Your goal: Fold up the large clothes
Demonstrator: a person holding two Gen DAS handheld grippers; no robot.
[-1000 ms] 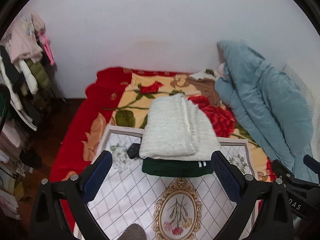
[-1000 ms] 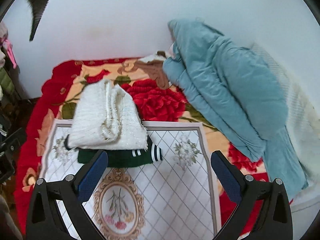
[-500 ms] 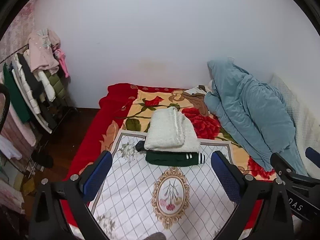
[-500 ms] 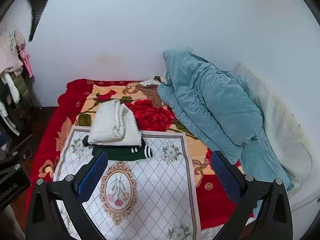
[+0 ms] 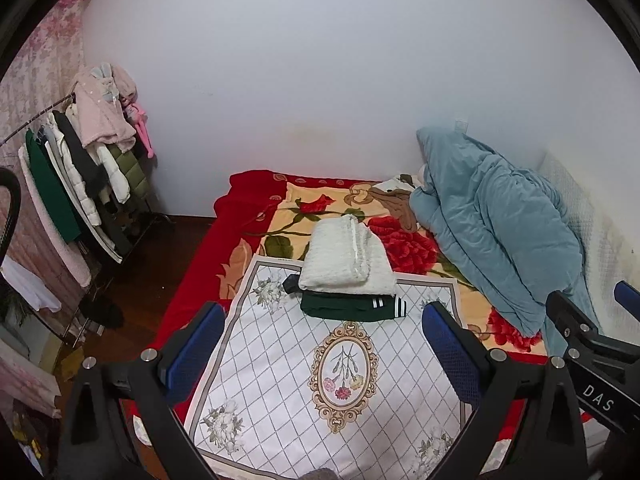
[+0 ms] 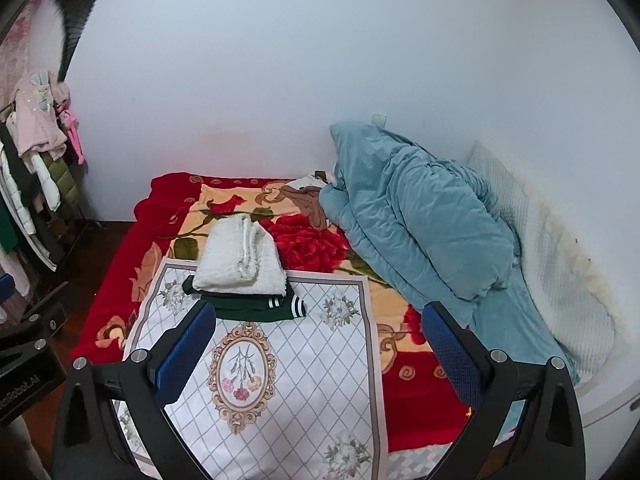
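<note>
1. My left tongs are spread wide, nothing between the blue pads, held above the bed.
2. My right tongs are also wide open and empty, above the bed's near part.
3. White folded sweater sits on top of a folded dark green garment with white stripes, stacked at the far edge of the white patterned cloth.
4. A small black item pokes out at the stack's left side; can't tell what it is.
5. Blue quilt is bunched up on the right, against the wall.
6. Clothes rack with hanging coats stands on the floor, left of the bed.
</note>
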